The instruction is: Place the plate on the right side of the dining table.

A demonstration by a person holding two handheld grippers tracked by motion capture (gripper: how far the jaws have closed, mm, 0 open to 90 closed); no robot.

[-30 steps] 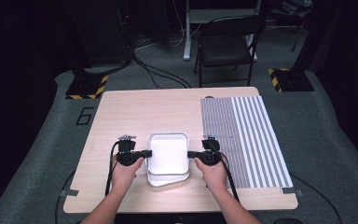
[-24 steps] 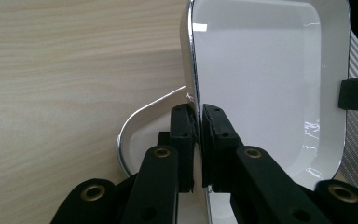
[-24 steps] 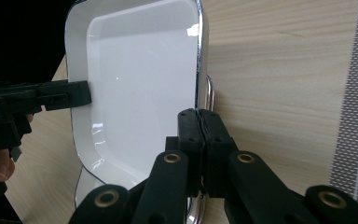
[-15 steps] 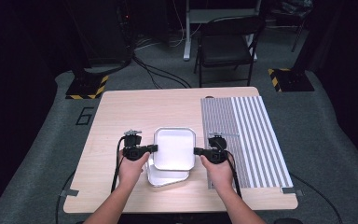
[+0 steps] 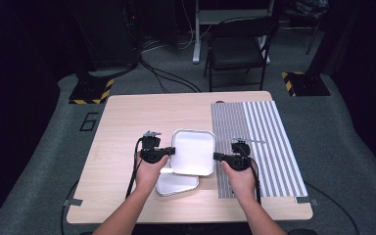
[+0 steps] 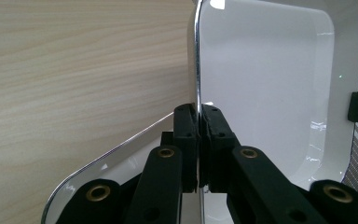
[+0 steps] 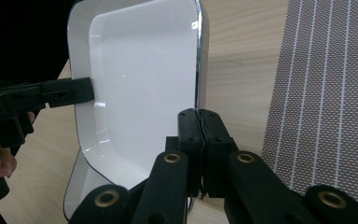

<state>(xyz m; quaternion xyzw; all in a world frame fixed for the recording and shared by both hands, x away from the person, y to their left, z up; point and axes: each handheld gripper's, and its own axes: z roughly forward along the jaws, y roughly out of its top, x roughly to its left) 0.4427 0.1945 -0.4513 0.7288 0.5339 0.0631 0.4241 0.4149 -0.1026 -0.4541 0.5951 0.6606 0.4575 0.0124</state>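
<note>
High view, left to right: a wooden table [image 5: 127,127] is seen at the centre of the frame, with a striped mat [image 5: 269,142] laid over its right part. The left gripper [image 5: 170,151] is held just left of centre, its jaws pressed together on the left rim of a white tray [image 5: 193,152]. This upper tray is held above the tabletop, between the two grippers, at the centre of the frame. A second tray [image 5: 176,184] is seen lying on the table below and slightly left of the first, partly covered by it. The right gripper [image 5: 217,156] is held right of centre, over the mat's left edge, its jaws closed on the tray's right rim.

Left gripper view: the wooden surface is shown in the left half of the frame; the left gripper [image 6: 198,122] is seen at bottom centre, pinching the chrome-edged rim of the white tray [image 6: 270,79], which occupies the right half. The edge of the second tray [image 6: 116,158] is visible at lower left.

Right gripper view: the left gripper [image 7: 89,89] is shown at the left, clamped on the far rim; the white tray [image 7: 140,74] is seen at upper centre; the right gripper [image 7: 199,122] is shown at bottom centre, pinching the near rim; the striped mat [image 7: 331,93] lies at the right
</note>
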